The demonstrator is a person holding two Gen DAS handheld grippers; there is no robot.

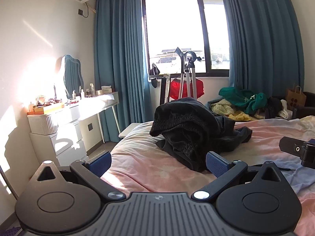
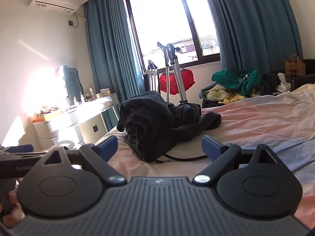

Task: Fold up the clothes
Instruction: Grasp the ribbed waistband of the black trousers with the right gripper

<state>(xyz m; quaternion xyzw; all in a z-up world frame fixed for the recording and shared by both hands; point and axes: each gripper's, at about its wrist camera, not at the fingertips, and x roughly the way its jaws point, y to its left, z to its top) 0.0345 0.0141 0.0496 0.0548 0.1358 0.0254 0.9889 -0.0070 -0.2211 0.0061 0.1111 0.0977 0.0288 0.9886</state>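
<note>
One crumpled black garment (image 1: 189,129) lies heaped on the bed (image 1: 137,169), bunched so thoroughly that no clear long axis shows — the mound rises highest at its ribbed, rolled edge, which faces the left tongs (image 1: 158,162), and trails lower toward the far right. In the right wrist view the same black garment (image 2: 157,122) spreads from a tall lump on the left to a flatter flap on the right, and a dark drawstring (image 2: 181,158) with a metal tip runs out of its near edge across the sheet.

What kind of garment it is cannot be made out; sleeves, legs and openings are buried in the folds, and its far side is hidden behind the mound itself.

Both sets of tongs stand wide apart and grip nothing. The left tongs sit low over the sheet with the heap just ahead, its near hem lying next to the right-hand blue pad (image 1: 215,162). The right tongs (image 2: 159,147) are also just short of the cloth, the drawstring passing between their fingers. At the right edge of the left wrist view, part of the right tongs (image 1: 297,151) shows, cut off by the frame.

Beyond the bed, a pile of green and yellow clothes (image 1: 244,102) lies under teal curtains (image 1: 118,59).
</note>
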